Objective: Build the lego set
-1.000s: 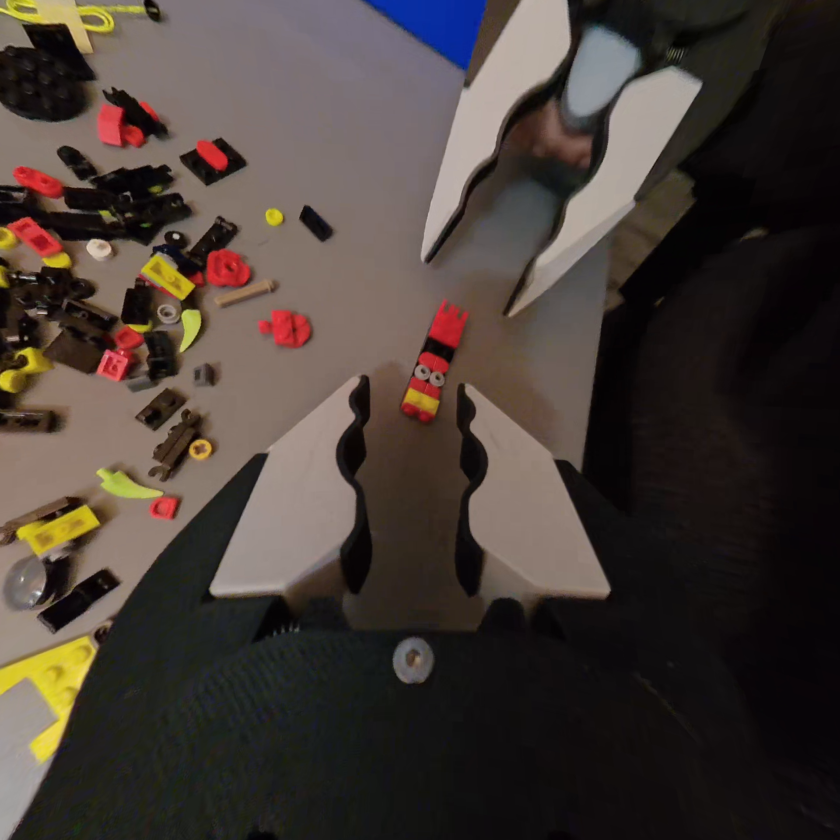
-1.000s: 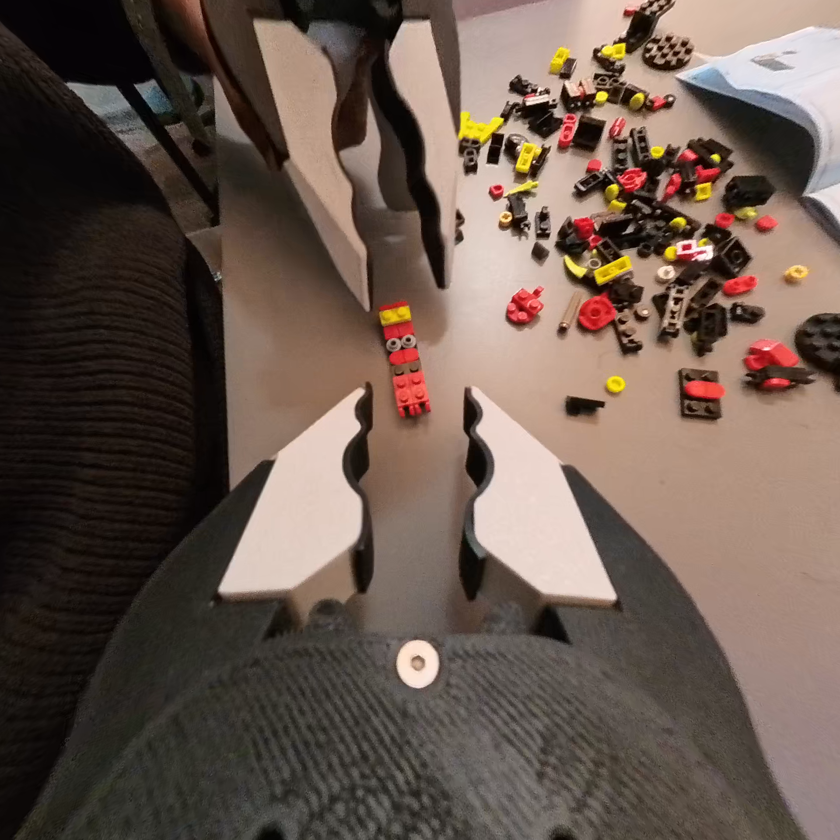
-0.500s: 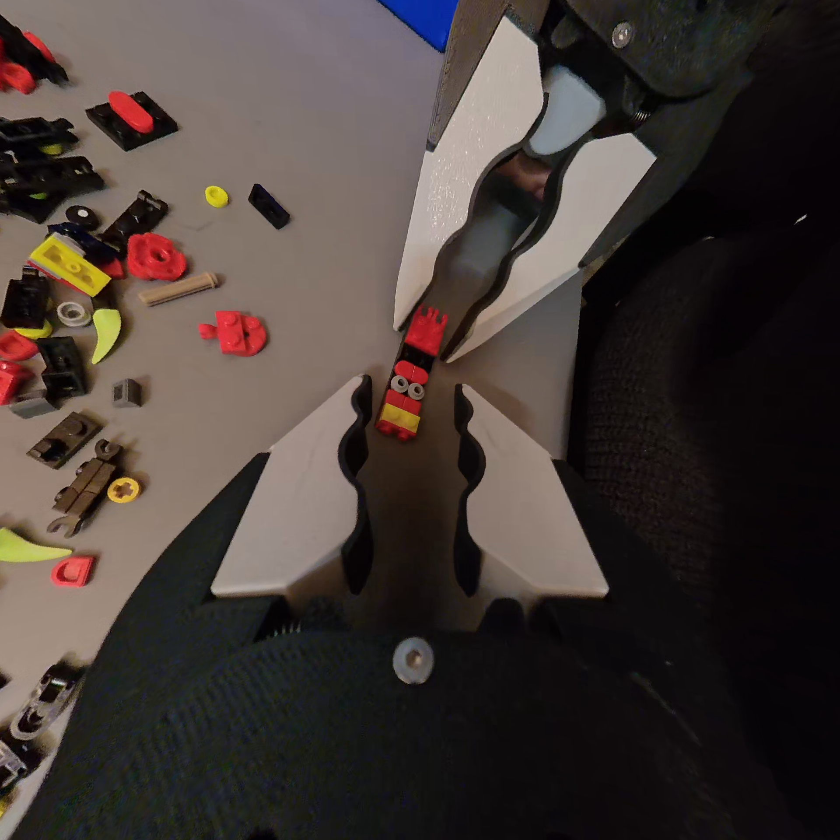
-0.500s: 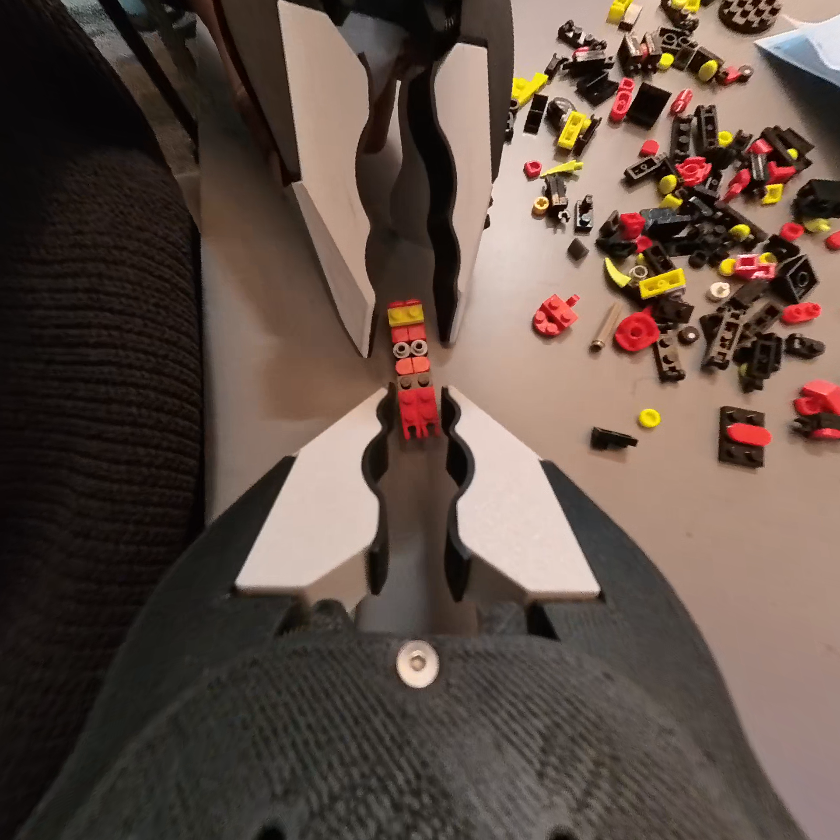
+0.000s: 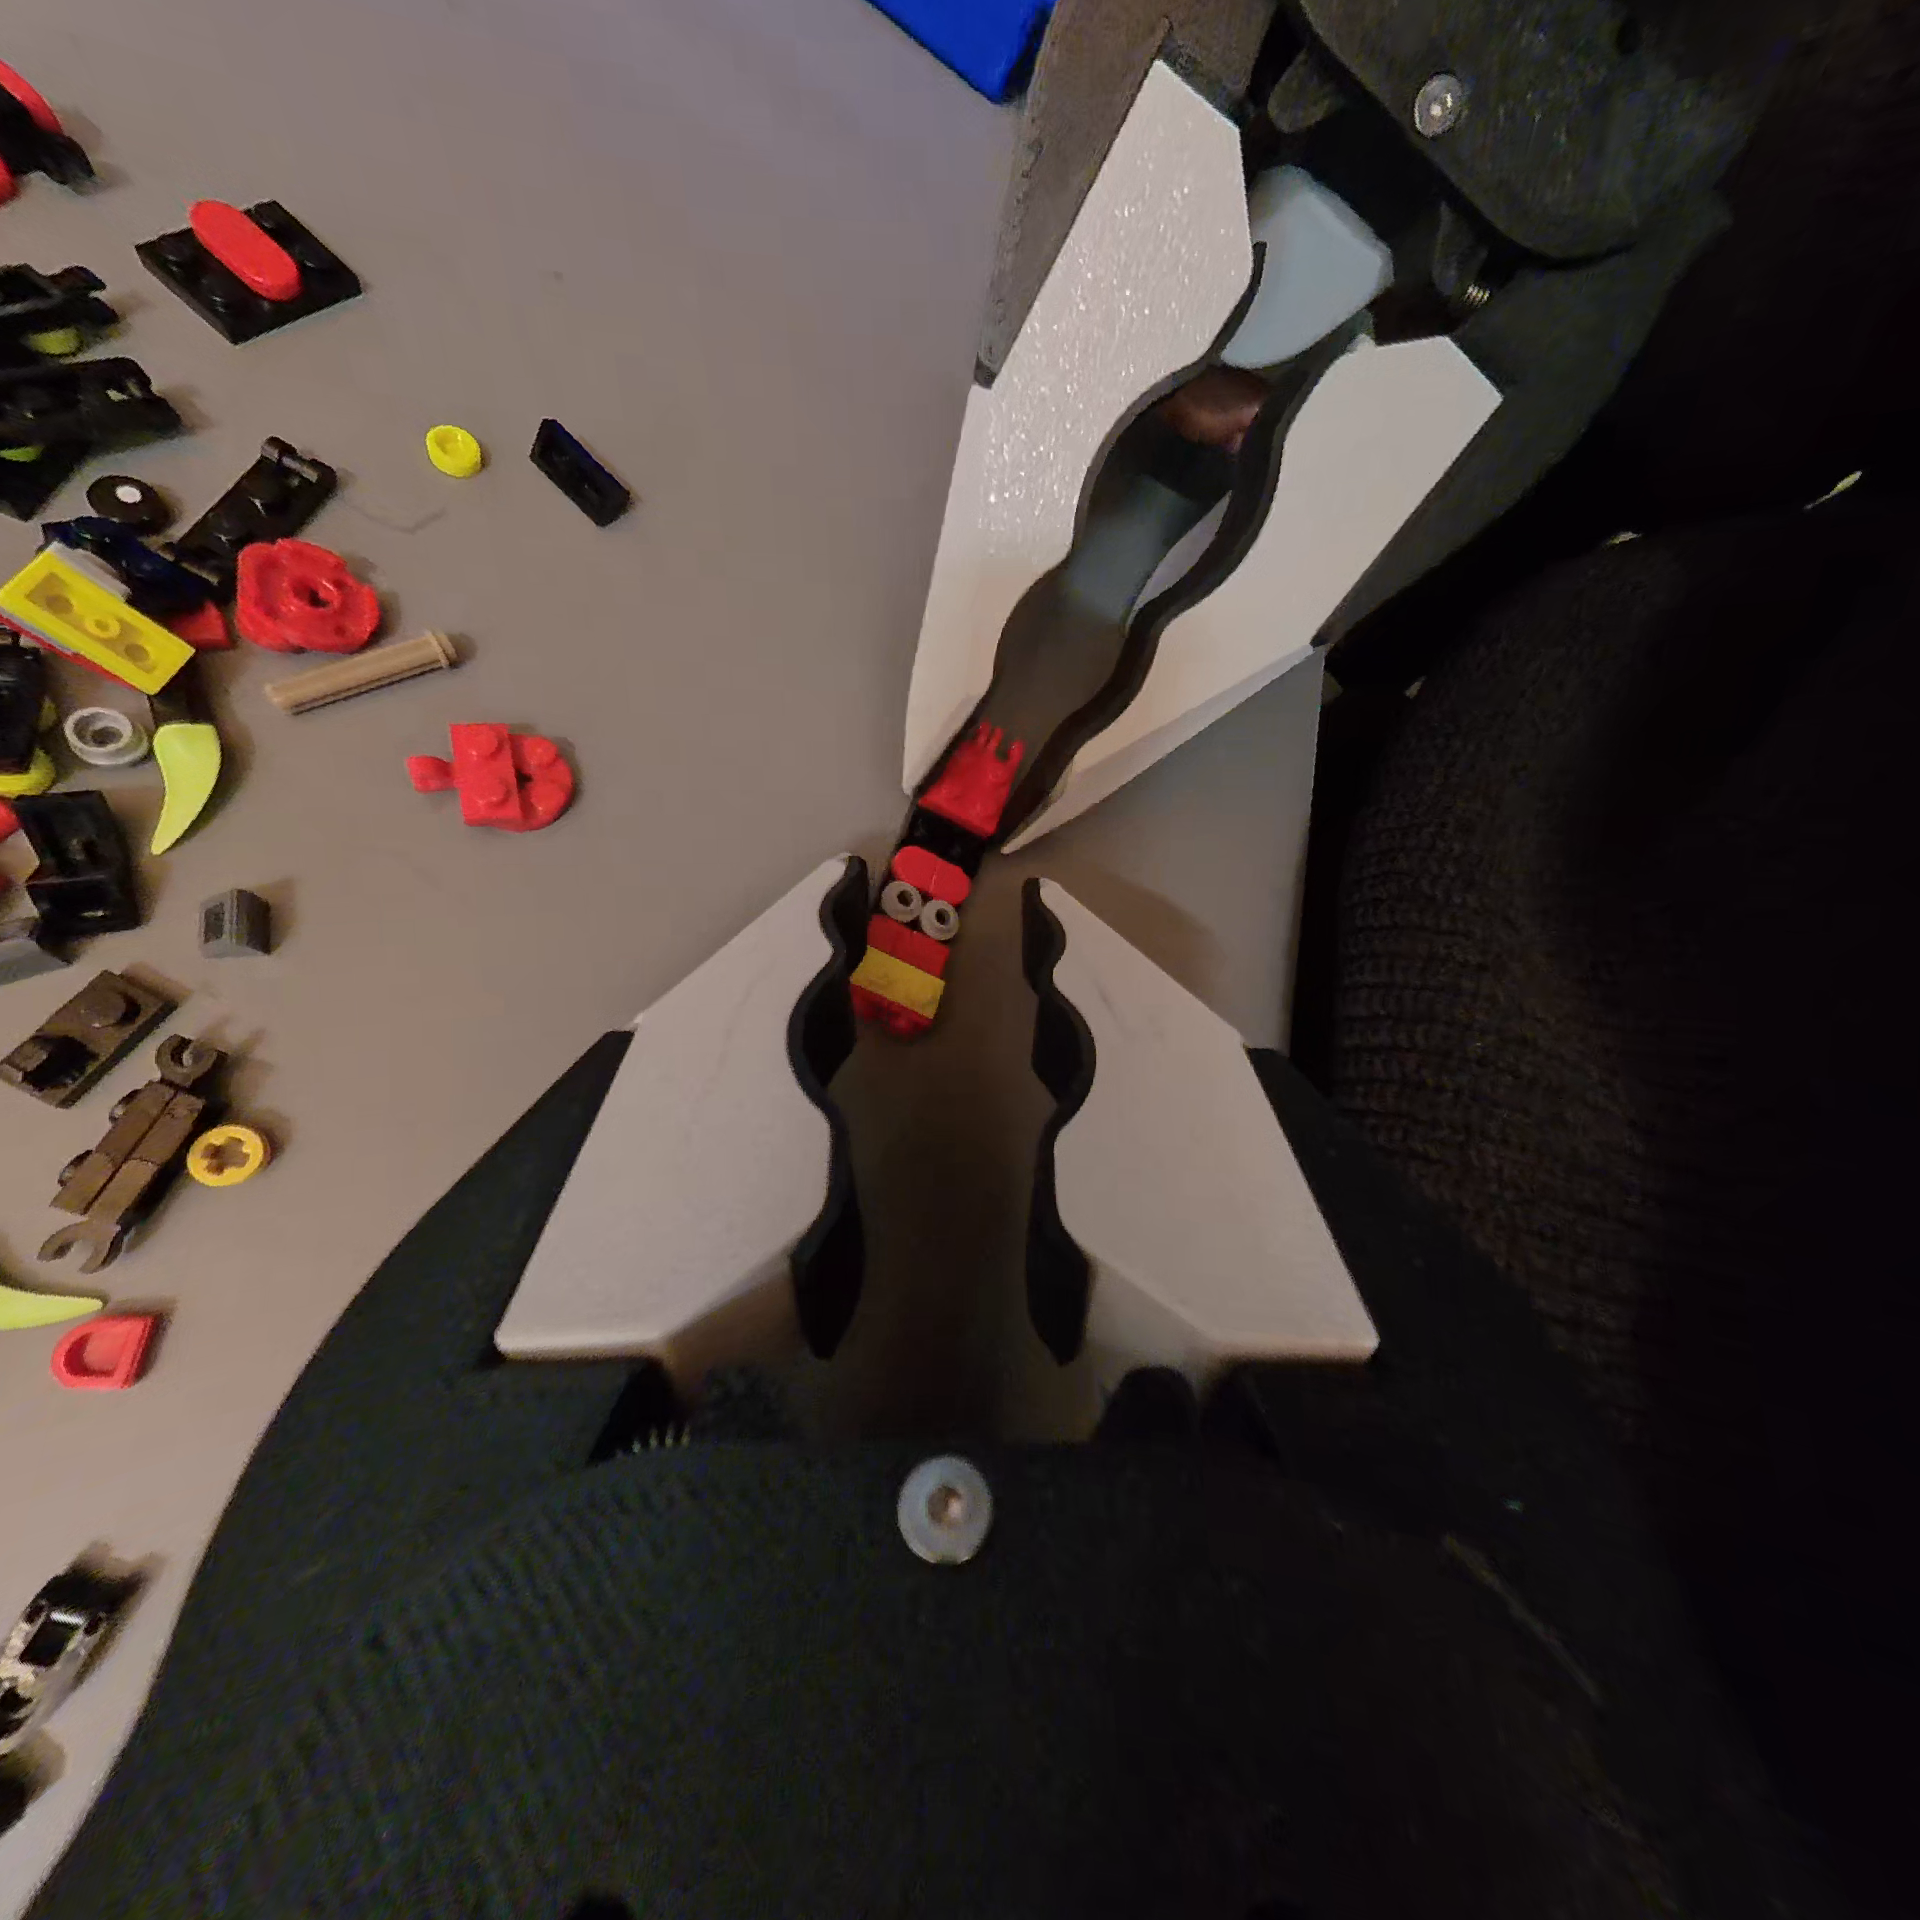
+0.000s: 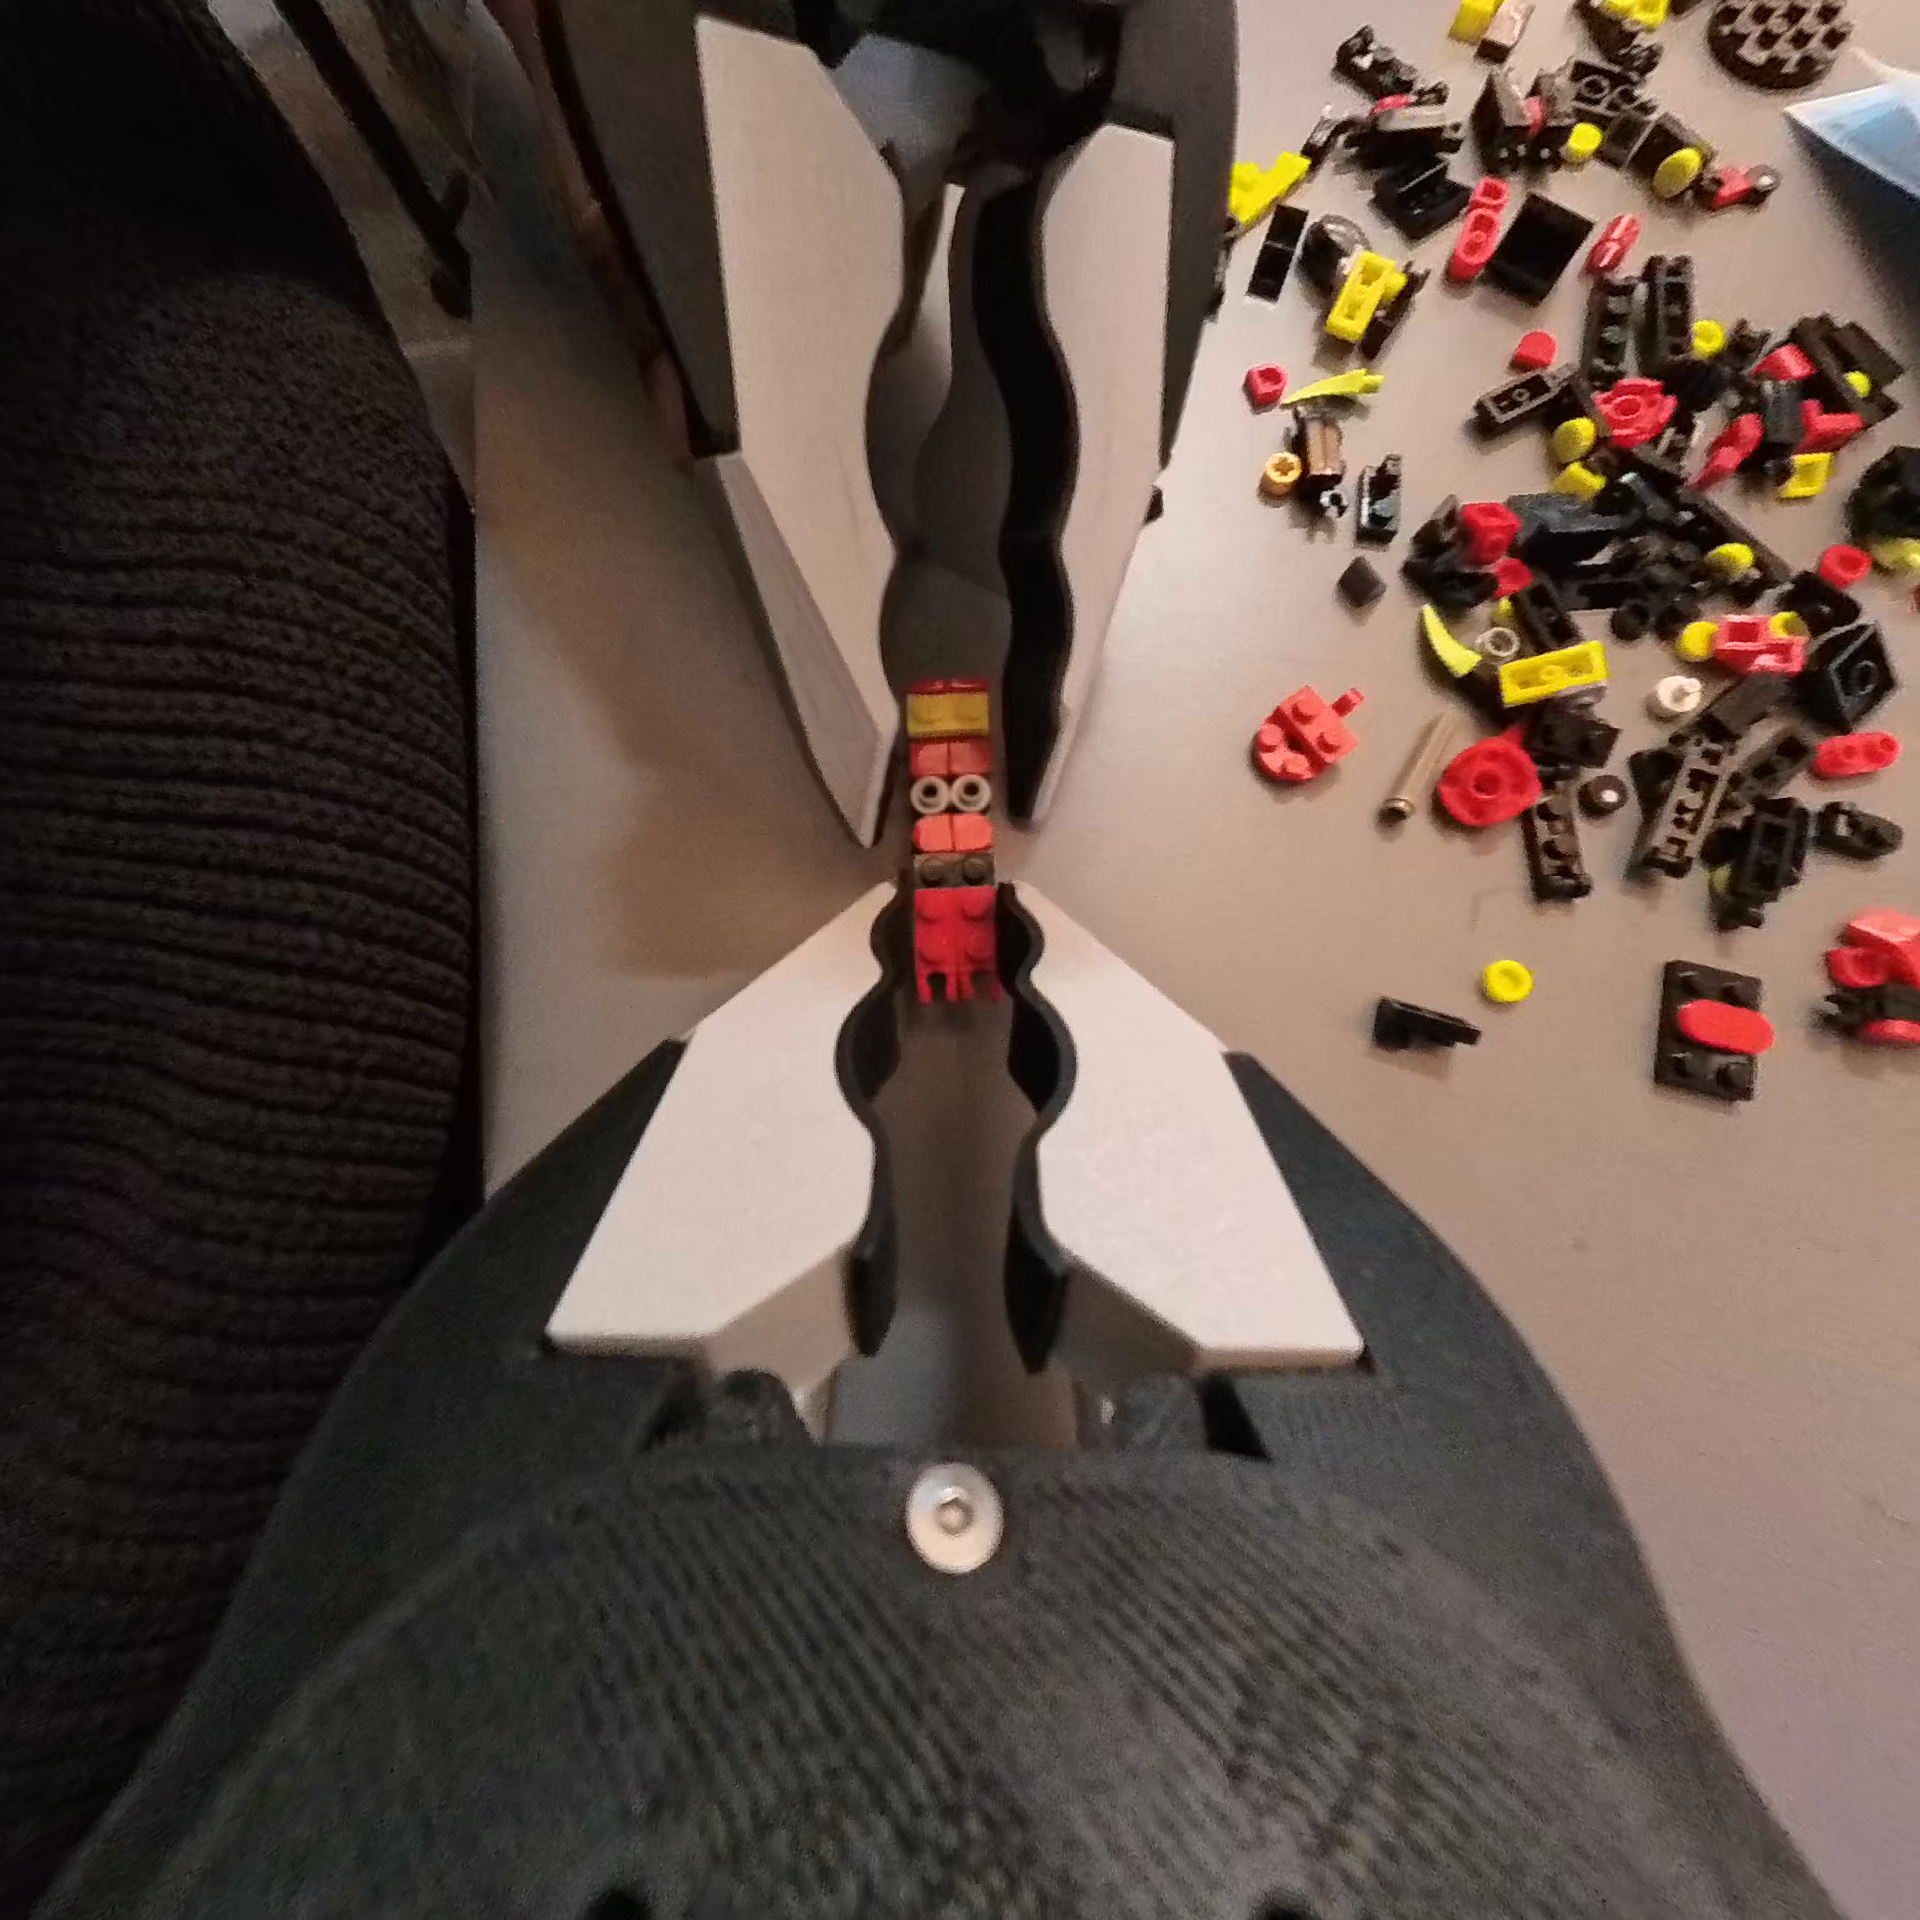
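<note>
Both grippers on the small lego strip [image 6: 951, 831], near table [image 5: 675, 260] edge.
Right gripper [image 6: 951, 940] fingers pinch its red end; left gripper [image 5: 940, 914] fingers narrow, gap on one side; loose pieces [image 6: 1621, 582] beside.

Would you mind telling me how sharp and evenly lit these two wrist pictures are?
Left wrist view: the small red, black and yellow brick strip is crisp; the right side sinks into darkness. Right wrist view: slightly soft overall, loose bricks smeared, straight edges bowed by the wide lens.
</note>
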The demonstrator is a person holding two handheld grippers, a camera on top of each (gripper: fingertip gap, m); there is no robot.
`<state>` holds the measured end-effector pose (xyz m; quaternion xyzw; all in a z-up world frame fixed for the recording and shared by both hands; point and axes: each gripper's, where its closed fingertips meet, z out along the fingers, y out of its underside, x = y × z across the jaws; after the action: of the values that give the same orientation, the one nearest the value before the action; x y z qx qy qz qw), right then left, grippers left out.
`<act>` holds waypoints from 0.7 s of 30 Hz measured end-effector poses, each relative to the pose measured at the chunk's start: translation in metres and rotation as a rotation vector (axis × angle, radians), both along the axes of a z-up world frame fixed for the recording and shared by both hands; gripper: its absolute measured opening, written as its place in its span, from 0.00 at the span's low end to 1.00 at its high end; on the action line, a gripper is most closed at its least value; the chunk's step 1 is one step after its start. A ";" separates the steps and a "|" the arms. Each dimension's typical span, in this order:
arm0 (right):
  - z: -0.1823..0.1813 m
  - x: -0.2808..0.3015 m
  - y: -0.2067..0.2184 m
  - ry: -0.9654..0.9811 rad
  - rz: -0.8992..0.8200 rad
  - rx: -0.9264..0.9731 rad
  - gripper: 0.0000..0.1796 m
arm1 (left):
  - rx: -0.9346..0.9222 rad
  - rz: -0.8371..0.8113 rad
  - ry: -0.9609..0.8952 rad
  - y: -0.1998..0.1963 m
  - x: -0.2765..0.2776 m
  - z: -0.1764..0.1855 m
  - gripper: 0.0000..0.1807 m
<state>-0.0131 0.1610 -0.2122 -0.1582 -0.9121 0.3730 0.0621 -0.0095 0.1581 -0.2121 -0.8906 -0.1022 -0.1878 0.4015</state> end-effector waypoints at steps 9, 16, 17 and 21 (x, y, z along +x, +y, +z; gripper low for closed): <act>0.001 0.000 -0.002 -0.014 -0.014 -0.049 0.11 | -0.002 -0.010 0.002 -0.002 0.001 0.000 0.15; 0.033 -0.012 0.011 -0.007 -0.107 -0.226 0.26 | 0.016 0.005 0.032 -0.003 -0.006 0.004 0.17; 0.035 -0.015 0.014 -0.010 -0.127 -0.239 0.26 | 0.027 0.011 0.031 -0.003 -0.007 0.006 0.17; 0.034 -0.014 0.019 -0.090 -0.164 -0.257 0.38 | 0.075 0.036 0.009 -0.002 -0.012 0.014 0.19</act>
<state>-0.0274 0.1804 -0.1781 -0.2553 -0.8429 0.4727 0.0307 -0.0216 0.1564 -0.1976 -0.8738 -0.1092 -0.1803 0.4381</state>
